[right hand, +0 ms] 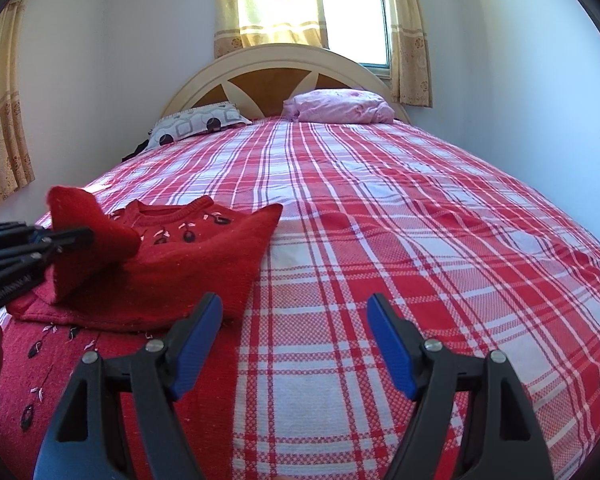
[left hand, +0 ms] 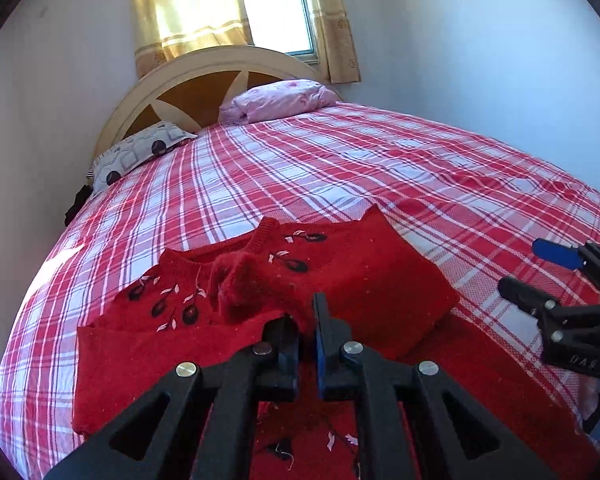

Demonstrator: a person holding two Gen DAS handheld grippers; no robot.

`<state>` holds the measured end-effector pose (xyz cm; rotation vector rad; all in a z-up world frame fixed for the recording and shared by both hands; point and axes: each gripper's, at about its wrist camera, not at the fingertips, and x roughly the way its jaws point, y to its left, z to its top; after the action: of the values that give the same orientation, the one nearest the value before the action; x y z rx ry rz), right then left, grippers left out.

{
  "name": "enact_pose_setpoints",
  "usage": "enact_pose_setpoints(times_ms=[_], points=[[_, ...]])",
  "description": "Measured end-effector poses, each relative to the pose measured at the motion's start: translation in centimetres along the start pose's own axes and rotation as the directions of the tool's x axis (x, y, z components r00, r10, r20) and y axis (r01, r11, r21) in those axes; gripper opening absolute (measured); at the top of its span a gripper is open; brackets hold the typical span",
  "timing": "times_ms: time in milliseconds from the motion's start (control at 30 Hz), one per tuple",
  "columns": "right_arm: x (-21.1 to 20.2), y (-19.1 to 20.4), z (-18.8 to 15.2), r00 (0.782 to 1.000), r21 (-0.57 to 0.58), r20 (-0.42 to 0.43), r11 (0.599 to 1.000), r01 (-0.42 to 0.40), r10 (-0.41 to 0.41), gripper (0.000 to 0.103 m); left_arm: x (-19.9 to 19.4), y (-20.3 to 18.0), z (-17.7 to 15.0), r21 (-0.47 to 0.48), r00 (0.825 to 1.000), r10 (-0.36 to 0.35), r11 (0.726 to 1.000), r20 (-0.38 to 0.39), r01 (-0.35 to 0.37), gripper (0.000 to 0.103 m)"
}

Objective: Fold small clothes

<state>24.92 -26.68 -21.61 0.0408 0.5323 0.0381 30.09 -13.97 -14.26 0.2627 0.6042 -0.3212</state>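
A red knit sweater (left hand: 364, 276) with dark embroidered flowers lies partly folded on the red-and-white plaid bedspread (left hand: 340, 168). My left gripper (left hand: 304, 320) is shut on a red sleeve (left hand: 244, 280), which it holds bunched above the sweater's chest. The right wrist view shows that sleeve (right hand: 88, 220) raised over the sweater (right hand: 188, 264) in the left gripper (right hand: 82, 236) at the left edge. My right gripper (right hand: 294, 320) stands open over bare bedspread (right hand: 380, 208), to the right of the sweater, with nothing between its blue pads. From the left wrist it shows as the right gripper (left hand: 524, 268) at the frame's right edge.
A grey patterned pillow (left hand: 140, 152) and a pink pillow (left hand: 284, 98) lie by the arched headboard (left hand: 204, 88). Behind it are a window (left hand: 276, 4) and yellow curtains. A dark object (left hand: 76, 204) sits at the bed's left edge. White walls close both sides.
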Motion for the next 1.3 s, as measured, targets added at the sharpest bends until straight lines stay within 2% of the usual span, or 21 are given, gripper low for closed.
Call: enact_pose_setpoints(times_ms=[133,167,200,267,367,433,500,567,633,700,733,800,867,900,933,1000,1033,1133,1200,1300], points=[[0.3,0.4,-0.1,1.000,-0.023,-0.013,1.000,0.016,-0.016,0.079,-0.1,-0.1,1.9,-0.051,0.998,-0.054,0.997,0.035,0.056,0.008],[0.4,0.4,-0.2,1.000,-0.024,-0.015,1.000,0.018,-0.018,0.079,-0.1,-0.4,2.5,-0.054,0.997,-0.066,0.996,0.048,0.068,0.022],[0.5,0.4,-0.2,0.999,-0.023,-0.021,0.999,0.025,-0.025,0.079,0.1,-0.7,3.2,-0.059,0.995,-0.087,0.994,0.051,0.090,0.055],[0.8,0.4,-0.3,0.999,-0.024,-0.034,0.999,0.030,-0.031,0.079,0.6,-1.0,4.6,-0.092,0.995,-0.077,0.992,0.059,0.083,0.087],[0.7,0.4,-0.3,0.999,-0.022,-0.034,0.999,0.038,-0.039,0.079,0.0,-1.0,5.3,-0.115,0.990,-0.102,0.987,0.095,0.113,0.087],[0.5,0.3,-0.4,0.999,-0.015,-0.028,0.999,0.037,-0.038,0.079,-0.6,-0.7,4.9,-0.104,0.990,-0.095,0.989,0.108,0.106,0.087],[0.5,-0.1,-0.4,0.999,0.005,-0.029,1.000,0.026,-0.026,0.079,-0.9,0.0,3.8,-0.076,0.995,-0.050,0.995,0.092,0.057,0.087],[0.6,-0.5,-0.4,0.999,0.025,-0.032,1.000,0.015,-0.015,0.079,-1.0,1.3,2.2,-0.066,0.997,0.034,0.997,0.067,-0.029,0.087],[0.3,-0.7,-0.2,1.000,0.040,-0.021,0.999,-0.004,0.005,0.079,-1.5,3.3,0.1,-0.080,0.990,0.133,0.988,0.042,-0.129,0.087],[-0.3,-0.8,0.0,0.999,0.049,0.002,0.998,-0.038,0.038,0.079,-2.3,5.9,-2.0,-0.108,0.974,0.225,0.969,0.029,-0.221,0.087],[-0.6,-0.7,0.2,0.998,0.050,0.010,0.997,-0.060,0.060,0.079,-2.7,7.3,-3.0,-0.122,0.958,0.287,0.951,0.017,-0.283,0.087],[-1.0,-0.3,1.0,0.992,0.050,0.009,0.991,-0.124,0.124,0.079,-3.1,9.8,-4.6,-0.156,0.930,0.368,0.918,-0.013,-0.365,0.087],[-0.6,0.6,1.9,0.979,0.059,-0.025,0.978,-0.199,0.200,0.078,-2.8,12.2,-6.1,-0.193,0.916,0.397,0.895,-0.063,-0.401,0.087],[0.0,1.2,2.7,0.965,0.073,-0.051,0.965,-0.254,0.258,0.074,-2.3,13.4,-6.9,-0.212,0.900,0.421,0.874,-0.116,-0.437,0.087],[0.4,1.6,3.1,0.955,0.082,-0.069,0.956,-0.282,0.288,0.072,-2.0,14.2,-7.7,-0.235,0.890,0.428,0.859,-0.157,-0.454,0.087],[2.1,3.0,4.5,0.929,0.100,-0.123,0.936,-0.339,0.349,0.063,-1.6,15.3,-9.4,-0.298,0.903,0.380,0.855,-0.200,-0.425,0.087],[3.0,3.7,4.9,0.921,0.101,-0.146,0.931,-0.350,0.362,0.063,-1.5,15.4,-10.1,-0.311,0.906,0.366,0.854,-0.211,-0.417,0.087],[5.3,5.3,5.8,0.914,0.084,-0.186,0.933,-0.350,0.360,0.063,-1.1,15.6,-11.2,-0.331,0.905,0.352,0.846,-0.239,-0.417,0.087],[7.4,6.3,6.1,0.894,0.099,-0.241,0.926,-0.365,0.378,0.058,-1.2,16.4,-11.4,-0.368,0.904,0.354,0.828,-0.242,-0.423,0.087],[9.8,7.2,5.9,0.885,0.102,-0.297,0.933,-0.344,0.359,0.053,-0.6,17.3,-12.2,-0.397,0.900,0.332,0.813,-0.282,-0.425,0.087]])
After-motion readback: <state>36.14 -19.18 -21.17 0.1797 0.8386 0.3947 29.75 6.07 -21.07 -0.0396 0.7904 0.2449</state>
